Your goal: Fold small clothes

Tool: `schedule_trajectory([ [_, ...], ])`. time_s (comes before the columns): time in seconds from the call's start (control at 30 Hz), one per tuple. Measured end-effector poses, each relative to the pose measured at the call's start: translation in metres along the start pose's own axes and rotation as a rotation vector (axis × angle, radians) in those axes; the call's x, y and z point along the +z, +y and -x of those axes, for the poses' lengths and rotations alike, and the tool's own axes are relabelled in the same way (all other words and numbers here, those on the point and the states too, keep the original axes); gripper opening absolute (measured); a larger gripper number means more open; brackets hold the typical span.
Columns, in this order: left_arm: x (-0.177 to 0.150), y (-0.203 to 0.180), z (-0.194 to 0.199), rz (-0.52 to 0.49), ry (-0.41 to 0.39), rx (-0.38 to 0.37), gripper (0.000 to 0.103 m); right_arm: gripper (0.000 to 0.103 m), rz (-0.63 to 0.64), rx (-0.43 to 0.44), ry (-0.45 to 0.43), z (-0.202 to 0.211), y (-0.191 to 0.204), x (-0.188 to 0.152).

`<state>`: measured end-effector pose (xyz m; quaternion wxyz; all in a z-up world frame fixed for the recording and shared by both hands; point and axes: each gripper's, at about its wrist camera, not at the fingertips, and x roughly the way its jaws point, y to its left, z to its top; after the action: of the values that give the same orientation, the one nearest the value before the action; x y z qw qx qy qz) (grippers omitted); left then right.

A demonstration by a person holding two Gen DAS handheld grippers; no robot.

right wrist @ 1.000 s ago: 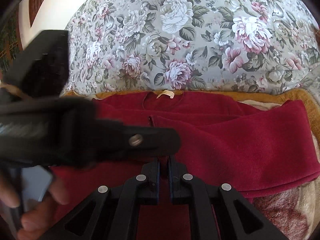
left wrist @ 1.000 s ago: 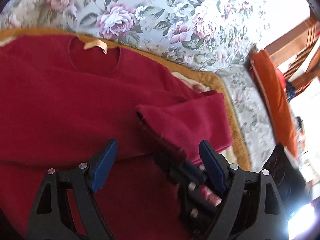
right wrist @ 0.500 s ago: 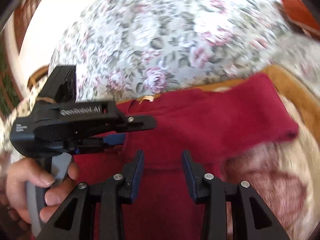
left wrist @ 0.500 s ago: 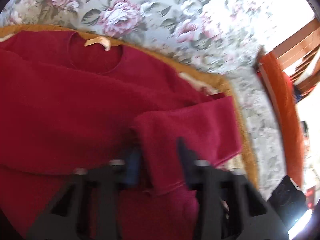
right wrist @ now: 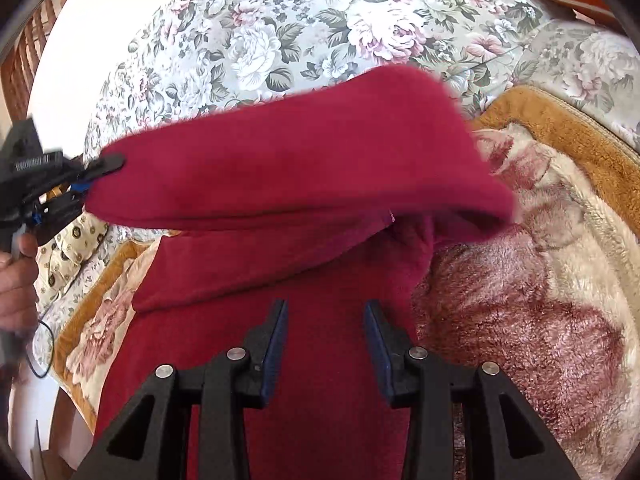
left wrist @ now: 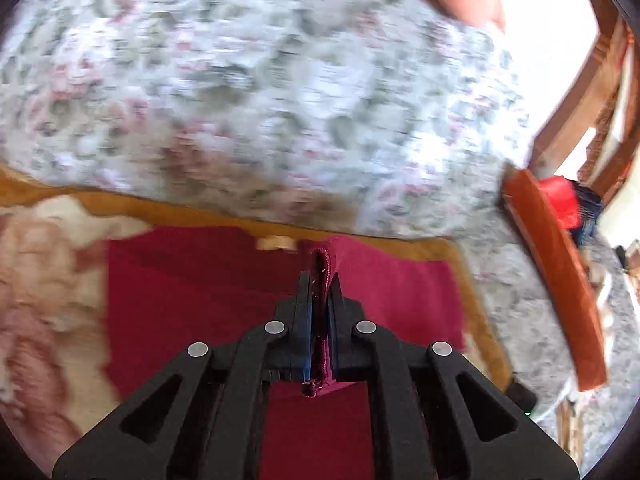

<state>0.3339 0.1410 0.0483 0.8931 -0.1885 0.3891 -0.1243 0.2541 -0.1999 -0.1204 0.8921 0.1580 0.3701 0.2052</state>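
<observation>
The left hand-held gripper (left wrist: 319,312) is clamped on the cuff end of a sleeve (right wrist: 288,168) of the red sweater (right wrist: 320,360), the hemmed edge pinched upright between its nearly closed fingers. In the right wrist view this sleeve is lifted off the bed and stretched sideways in the air, from the left hand-held gripper at the left edge of the picture across to the shoulder on the right. The rest of the red sweater lies flat on a plush blanket (right wrist: 560,280) with a cream and maroon flower pattern and an ochre border, spread over the floral bedspread (right wrist: 320,28). The right hand-held gripper (right wrist: 326,344) hovers above the body of the sweater with its fingers spread wide and nothing between them. A pale neck label (left wrist: 276,243) shows at the far edge of the sweater in the left wrist view, which is blurred. An orange cushion (left wrist: 556,280) stands past the right edge of the bed.
</observation>
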Motion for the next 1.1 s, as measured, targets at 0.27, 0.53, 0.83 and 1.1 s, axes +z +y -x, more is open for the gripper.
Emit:
schedule_trajectory([
  [0.27,-0.004,0.081,-0.015,0.092,0.074,0.16,0.004,0.037,-0.002,0.001,0.016,-0.003,0.001,0.0],
  [0.53,-0.035,0.109,-0.037,0.075,0.147,0.382,0.02,0.037,-0.013,0.014,0.019,-0.004,-0.001,0.0],
  [0.83,-0.034,0.088,-0.029,0.09,-0.059,0.353,0.02,0.037,-0.025,0.023,0.02,-0.004,-0.001,0.0],
  [1.1,-0.074,0.088,-0.079,-0.022,-0.068,0.459,0.024,0.037,-0.04,0.0,0.006,0.005,-0.001,0.003],
])
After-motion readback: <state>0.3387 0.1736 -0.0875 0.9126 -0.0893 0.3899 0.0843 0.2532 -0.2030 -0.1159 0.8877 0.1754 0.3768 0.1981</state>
